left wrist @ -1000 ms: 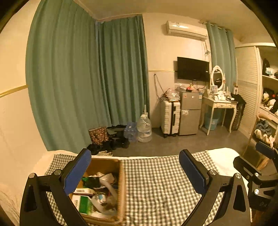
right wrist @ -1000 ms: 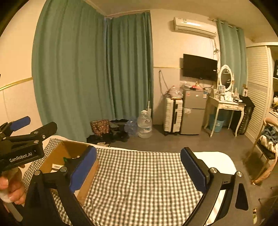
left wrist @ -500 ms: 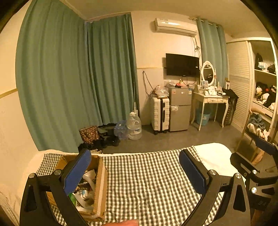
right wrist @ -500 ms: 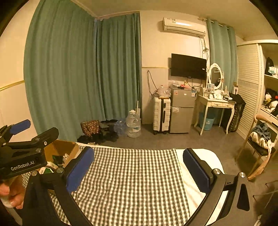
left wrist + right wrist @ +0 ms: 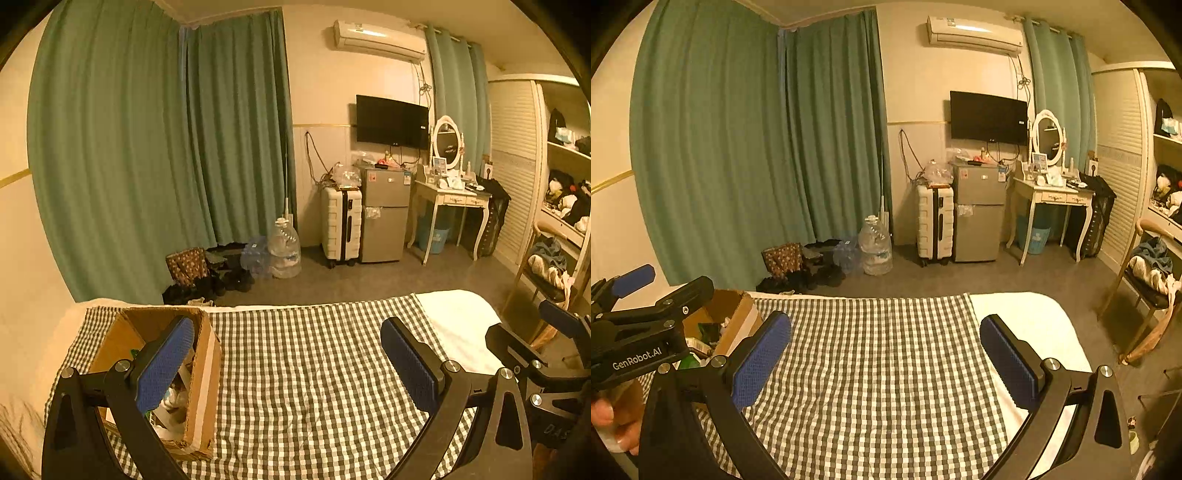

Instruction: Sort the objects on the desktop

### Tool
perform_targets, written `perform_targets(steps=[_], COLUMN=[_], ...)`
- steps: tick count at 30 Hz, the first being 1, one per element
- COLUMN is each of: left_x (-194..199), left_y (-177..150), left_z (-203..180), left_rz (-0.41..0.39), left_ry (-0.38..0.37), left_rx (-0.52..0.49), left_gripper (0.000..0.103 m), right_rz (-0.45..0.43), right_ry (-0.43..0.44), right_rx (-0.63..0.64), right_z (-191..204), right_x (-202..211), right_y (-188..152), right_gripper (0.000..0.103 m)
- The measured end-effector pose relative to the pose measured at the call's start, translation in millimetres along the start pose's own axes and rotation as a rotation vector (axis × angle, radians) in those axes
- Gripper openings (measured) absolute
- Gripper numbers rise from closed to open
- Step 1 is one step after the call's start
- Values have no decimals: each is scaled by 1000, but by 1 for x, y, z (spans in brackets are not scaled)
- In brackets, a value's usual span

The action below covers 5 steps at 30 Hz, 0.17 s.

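Hovering wide open, the left claw (image 5: 286, 365) is hanging above the checked cloth (image 5: 303, 369) with nothing between its blue pads (image 5: 164, 363), and the right claw (image 5: 884, 363) is doing just the same, spread wide and gripping nothing. The left claw's left pad is sitting in front of the cardboard box (image 5: 201, 373), which is standing open on the left part of the cloth. Inside that box the sorted bits are lying jumbled: white wrappers and something green are showing, too muddled to name one by one. From the right wrist view the box (image 5: 737, 319) is peeking out behind the black body of the left claw (image 5: 639, 332), whose side is reading "GenRobot.AI", and a hand (image 5: 613, 421) is showing at the bottom left edge, wrapped round something pale that I cannot make out. The cloth between the two claws is lying flat with a few light creases, and a white cover (image 5: 1030, 325) is showing past its right edge.

Further out, the grey floor is carrying a big water jug (image 5: 284, 249) and a pile of dark shoes (image 5: 210, 280) by the green curtains (image 5: 155, 147). Against the far wall a white suitcase (image 5: 341, 225) is standing just beside a small grey fridge (image 5: 384, 214), a black television (image 5: 391, 120) is hanging above them, and a white dressing table (image 5: 450, 203) with an oval mirror is standing to the right.
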<state>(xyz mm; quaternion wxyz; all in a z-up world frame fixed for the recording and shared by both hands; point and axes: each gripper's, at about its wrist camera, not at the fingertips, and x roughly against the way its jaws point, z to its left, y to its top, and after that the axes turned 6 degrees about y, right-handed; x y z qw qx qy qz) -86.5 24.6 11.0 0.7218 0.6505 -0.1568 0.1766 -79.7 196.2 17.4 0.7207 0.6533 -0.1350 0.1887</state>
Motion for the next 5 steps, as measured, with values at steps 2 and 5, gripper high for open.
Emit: perform_targets(steps=[2, 5], left_x=[-1, -3], left_y=[-2, -4], left_z=[0, 0], left_rz=[9, 19], left_ry=[-1, -5], left_rx=[-3, -2], left_gripper=[103, 103], right_rz=[10, 21], right_ry=[4, 11], right_rx=[-3, -2], right_z=[1, 4], right_x=[-3, -4], right_y=[-2, -7], right_gripper=[103, 103])
